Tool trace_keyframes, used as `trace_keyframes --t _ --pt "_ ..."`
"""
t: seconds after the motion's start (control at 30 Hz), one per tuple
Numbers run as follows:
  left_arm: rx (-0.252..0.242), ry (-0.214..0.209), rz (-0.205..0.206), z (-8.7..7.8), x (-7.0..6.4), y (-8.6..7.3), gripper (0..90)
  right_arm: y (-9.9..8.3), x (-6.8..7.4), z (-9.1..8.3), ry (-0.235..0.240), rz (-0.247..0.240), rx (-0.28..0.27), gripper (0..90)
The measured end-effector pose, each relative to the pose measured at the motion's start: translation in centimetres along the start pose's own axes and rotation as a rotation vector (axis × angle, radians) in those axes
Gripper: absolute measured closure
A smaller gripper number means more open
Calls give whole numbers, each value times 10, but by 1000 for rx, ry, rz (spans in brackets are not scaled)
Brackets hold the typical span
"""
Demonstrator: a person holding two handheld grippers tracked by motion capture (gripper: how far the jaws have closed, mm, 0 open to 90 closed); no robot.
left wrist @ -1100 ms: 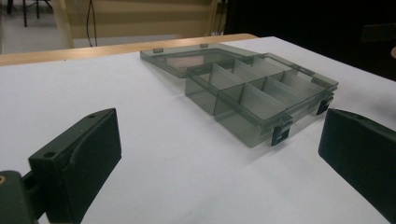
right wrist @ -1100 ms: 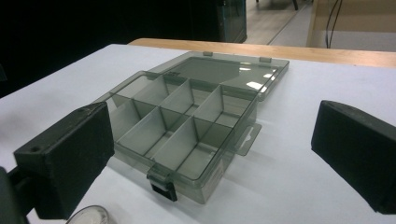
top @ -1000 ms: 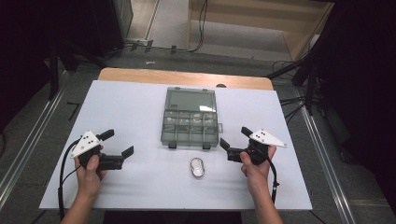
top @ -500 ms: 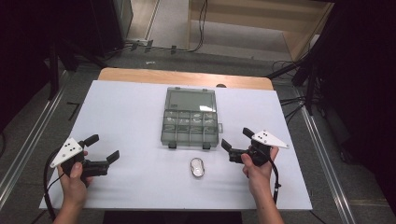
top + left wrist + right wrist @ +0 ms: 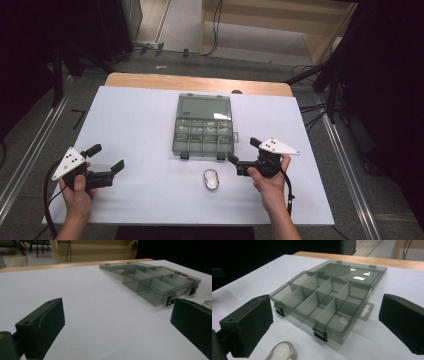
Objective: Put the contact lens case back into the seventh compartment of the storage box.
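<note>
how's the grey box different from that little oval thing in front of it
The organizer box is far larger, rectangular, smoky grey, split into compartments, its lid lying open flat. The oval piece is small, rounded, silvery with a white middle, in one piece. Both rest on the white table, untouched by either tool.

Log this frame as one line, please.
left gripper: open, empty | right gripper: open, empty | compartment box: lid open | small oval object: on table, nearest right gripper

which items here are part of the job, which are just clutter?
In play:
- compartment box, lid open flat
- small oval object, in front of the box
- right tool, open, nearest the oval object
- left tool, open, off to the side

Lying about:
- cables on the floor beyond the table
</note>
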State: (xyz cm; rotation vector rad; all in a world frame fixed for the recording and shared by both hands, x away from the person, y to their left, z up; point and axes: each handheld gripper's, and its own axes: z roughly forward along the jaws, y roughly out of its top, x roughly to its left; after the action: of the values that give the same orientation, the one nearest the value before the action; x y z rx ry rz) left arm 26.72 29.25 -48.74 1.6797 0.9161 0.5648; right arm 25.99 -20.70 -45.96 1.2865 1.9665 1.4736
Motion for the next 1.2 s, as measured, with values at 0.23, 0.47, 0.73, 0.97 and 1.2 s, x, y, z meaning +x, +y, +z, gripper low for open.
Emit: trace_keyframes --t 0.23,0.47,0.73,0.97,1.2 --pt "1 0 8 1 -1 -1 0 2 15 7 -15 27 43 76" --pt "-9 -11 7 1 -2 -2 0 -2 21 18 8 29 156 116" --pt "-11 -20 8 1 -2 -2 0 -10 33 30 -6 7 229 177" --pt "-12 -24 6 1 -2 -2 0 -15 44 34 3 -53 276 238" --pt "-10 -22 7 1 -2 -2 0 -20 48 37 17 -38 363 299"
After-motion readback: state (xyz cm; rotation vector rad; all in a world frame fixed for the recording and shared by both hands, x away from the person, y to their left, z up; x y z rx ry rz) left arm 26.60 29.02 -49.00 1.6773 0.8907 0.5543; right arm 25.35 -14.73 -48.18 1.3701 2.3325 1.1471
